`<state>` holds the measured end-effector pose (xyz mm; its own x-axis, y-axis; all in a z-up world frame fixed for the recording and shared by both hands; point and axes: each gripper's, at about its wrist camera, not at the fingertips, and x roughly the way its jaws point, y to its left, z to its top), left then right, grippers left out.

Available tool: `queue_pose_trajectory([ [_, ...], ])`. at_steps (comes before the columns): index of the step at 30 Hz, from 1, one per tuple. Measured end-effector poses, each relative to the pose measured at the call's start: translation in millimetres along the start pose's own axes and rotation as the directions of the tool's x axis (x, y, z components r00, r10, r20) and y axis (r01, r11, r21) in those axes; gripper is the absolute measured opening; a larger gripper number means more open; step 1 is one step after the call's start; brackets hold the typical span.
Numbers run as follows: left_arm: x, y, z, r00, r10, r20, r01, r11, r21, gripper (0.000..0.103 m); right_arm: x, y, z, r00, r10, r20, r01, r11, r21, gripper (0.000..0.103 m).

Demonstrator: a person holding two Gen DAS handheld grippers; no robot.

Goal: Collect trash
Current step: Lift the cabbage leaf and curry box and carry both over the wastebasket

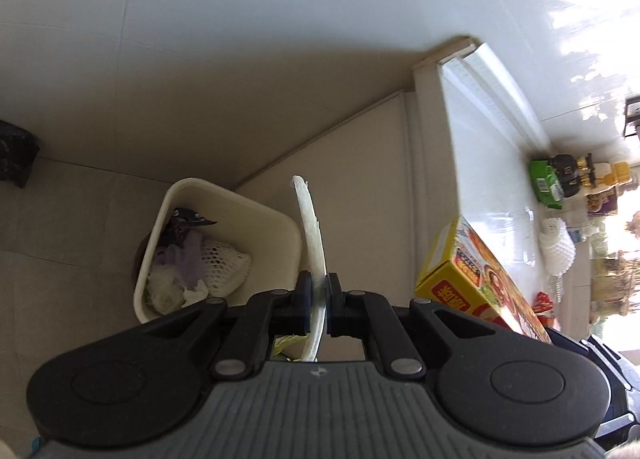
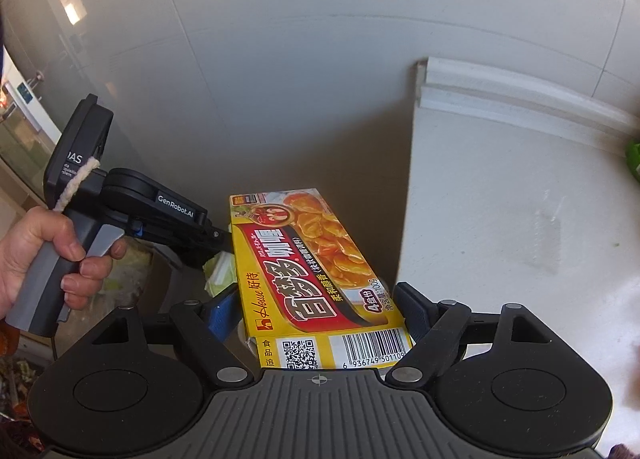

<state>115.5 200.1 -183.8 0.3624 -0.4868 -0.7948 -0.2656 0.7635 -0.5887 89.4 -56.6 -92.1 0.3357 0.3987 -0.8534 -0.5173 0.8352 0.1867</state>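
The left tongs are clamped on a pale cabbage leaf, thin and stiff-ribbed, standing up edge-on from the pads with its frayed tip over the far rim of the trash bin. The right tongs hold a yellow curry box across its width, pads against both long sides; it is a flat printed carton, barcode end toward the camera. Both pieces hang above the floor beside the white table.

The bin stands on the floor against the cabinet, already holding foam netting and wrappers. I judge the main risk to be the leaf: let go this far to the side, it could fall outside the rim. The long box could catch the rim and tip out.
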Motion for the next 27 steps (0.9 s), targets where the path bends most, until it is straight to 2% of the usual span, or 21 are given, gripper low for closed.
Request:
queue_pose_trajectory([
  [5, 13.2, 12.1, -4.6, 0.999, 0.04, -0.014, -0.04, 0.999, 0.003, 0.006, 24.2, 14.3, -2.4, 0.999, -0.014, -0.034, 0.012, 0.999, -0.046, 0.082],
  [13, 44.3, 42.4, -14.3, 0.988, 0.148, -0.05, -0.148, 0.989, 0.015, 0.006, 81.7, 47.8, -12.8, 0.988, -0.104, -0.112, 0.077, 0.972, -0.223, 0.082],
  [20, 67.4, 66.1, -18.1, 0.979, 0.196, -0.064, -0.196, 0.98, -0.008, 0.006, 129.1, 55.7, -18.6, 0.975, -0.134, -0.178, 0.081, 0.957, -0.277, 0.082],
  [27, 90.2, 80.5, -13.4, 0.975, 0.213, -0.054, -0.216, 0.976, -0.037, 0.006, 186.7, 57.8, -12.9, 0.952, -0.174, -0.253, 0.09, 0.946, -0.31, 0.082],
])
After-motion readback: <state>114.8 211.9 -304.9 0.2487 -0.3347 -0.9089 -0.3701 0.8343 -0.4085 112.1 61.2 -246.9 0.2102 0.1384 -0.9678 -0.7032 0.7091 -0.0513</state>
